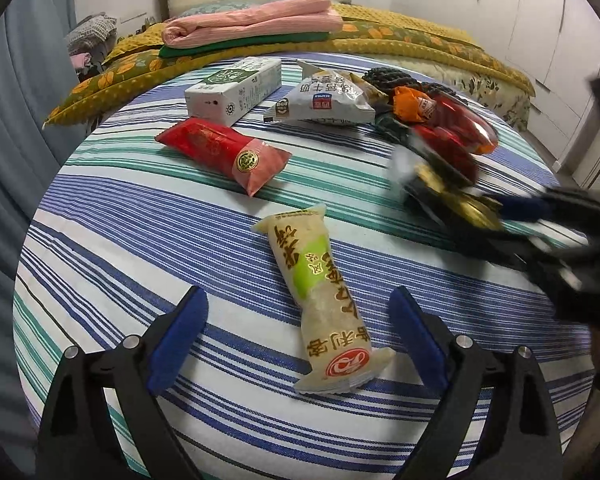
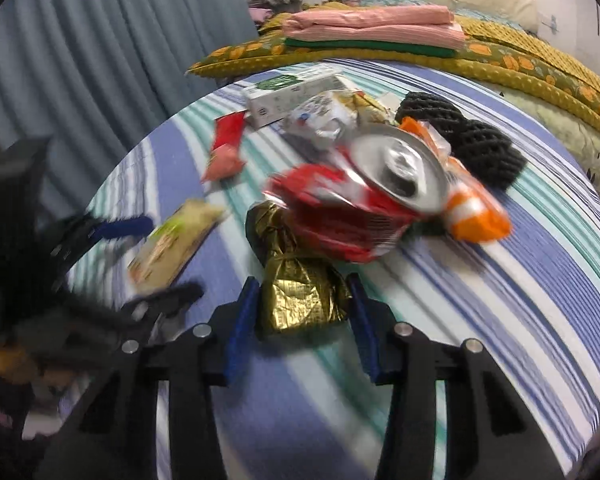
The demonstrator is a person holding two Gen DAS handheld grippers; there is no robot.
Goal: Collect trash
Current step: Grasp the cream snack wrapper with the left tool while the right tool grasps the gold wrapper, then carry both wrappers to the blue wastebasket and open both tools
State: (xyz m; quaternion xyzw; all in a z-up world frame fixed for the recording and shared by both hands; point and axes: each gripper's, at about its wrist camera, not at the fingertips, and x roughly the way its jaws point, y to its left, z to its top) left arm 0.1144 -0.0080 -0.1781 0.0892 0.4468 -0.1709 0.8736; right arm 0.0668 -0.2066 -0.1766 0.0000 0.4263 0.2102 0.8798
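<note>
Currently, status by item:

Progress: early by judgement; no bin or bag visible in either view; nearly all litter spread over the striped bedsheet; collection largely outstanding.

Left gripper: fingers spread wide; nothing held; straddles the lower part of the beige snack wrapper; whether the blue pads touch it cannot be told.

Right gripper: narrowed around the gold foil wrapper; both pads at its sides, apparently clamped; view motion-blurred.

Gold foil wrapper: crumpled, shiny, creased; lies just before the crushed red can, touching or nearly so.

Beige snack wrapper: elongated, sealed ends, green patch, red logo at near end; flat on the sheet, apart from the pile.

Remaining, near pile: crushed red can, silver top facing the camera; orange wrapper beside it; black foam netting behind.

Remaining, farther back: red sachet; white milk carton on its side; grey-white snack bag.

Handling estimate: light, crinkly, easily deformed items; can rigid by comparison.
</note>
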